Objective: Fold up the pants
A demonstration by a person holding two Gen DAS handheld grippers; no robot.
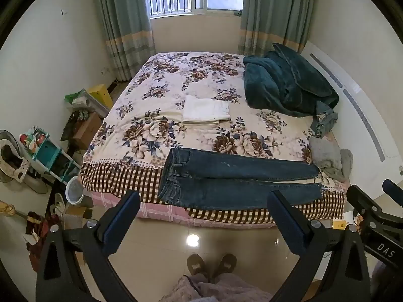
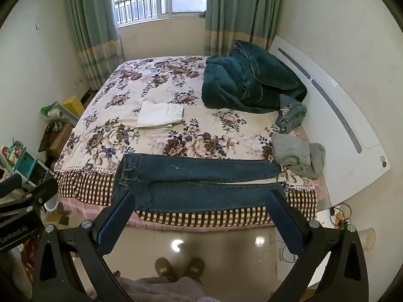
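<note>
Dark blue jeans [image 1: 234, 183] lie flat along the near edge of the bed, waistband to the left, legs side by side stretching right; they also show in the right wrist view [image 2: 201, 183]. My left gripper [image 1: 204, 198] is open and empty, held back from the bed above the floor, in front of the jeans. My right gripper [image 2: 201, 198] is open and empty too, at about the same distance. Neither touches the jeans.
The bed [image 1: 176, 105] has a floral cover. On it lie folded white pants [image 1: 205, 109], a teal blanket heap [image 1: 287, 85], crumpled light jeans [image 1: 323, 120] and a grey garment [image 1: 330, 158]. A white headboard [image 1: 357, 105] stands at right. Clutter and a shelf [image 1: 50, 156] fill the floor at left.
</note>
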